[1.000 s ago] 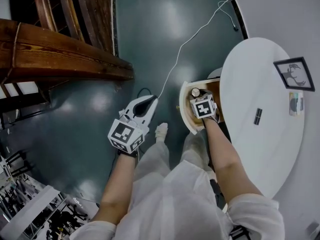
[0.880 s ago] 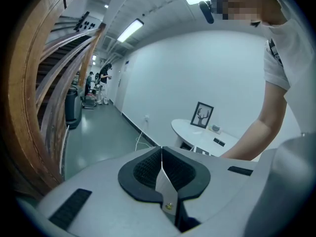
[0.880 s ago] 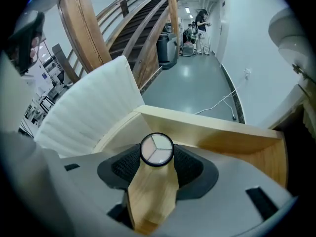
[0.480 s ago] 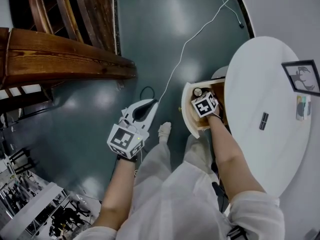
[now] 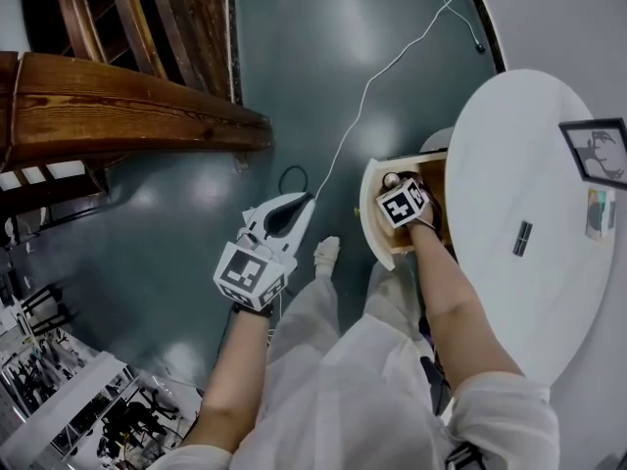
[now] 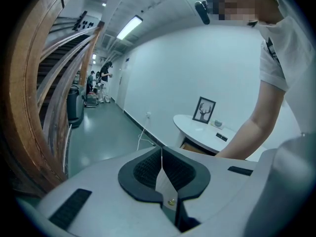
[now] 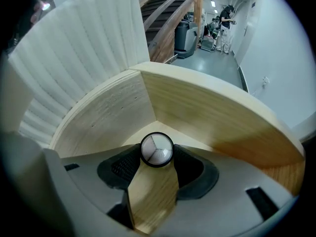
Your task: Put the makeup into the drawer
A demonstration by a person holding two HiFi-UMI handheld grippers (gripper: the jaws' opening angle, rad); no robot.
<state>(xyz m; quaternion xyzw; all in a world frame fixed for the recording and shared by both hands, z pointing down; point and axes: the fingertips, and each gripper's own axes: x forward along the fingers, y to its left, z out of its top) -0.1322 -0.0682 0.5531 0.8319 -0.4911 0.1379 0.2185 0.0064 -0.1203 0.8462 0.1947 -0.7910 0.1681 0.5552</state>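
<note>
A small round makeup compact [image 7: 156,150] with a black rim and pale sectioned top sits between the pads of my right gripper [image 7: 157,157], which is shut on it inside the open wooden drawer [image 7: 118,113]. In the head view the right gripper [image 5: 396,186] reaches into that drawer [image 5: 372,218] under the round white table [image 5: 519,292], and the compact [image 5: 391,179] shows at its tip. My left gripper [image 5: 294,204] hangs over the dark floor, left of the drawer. Its jaws are shut and hold nothing, as the left gripper [image 6: 161,167] view shows.
On the white table lie a framed deer picture [image 5: 598,153], a small black item [image 5: 524,238] and a small box [image 5: 600,213]. A white cable [image 5: 377,76] runs across the floor. A wooden staircase [image 5: 118,86] fills the upper left. The person's foot [image 5: 325,255] is between the grippers.
The view has shifted slightly. My right gripper has stayed in the drawer with the compact, and the left gripper has drifted a little right.
</note>
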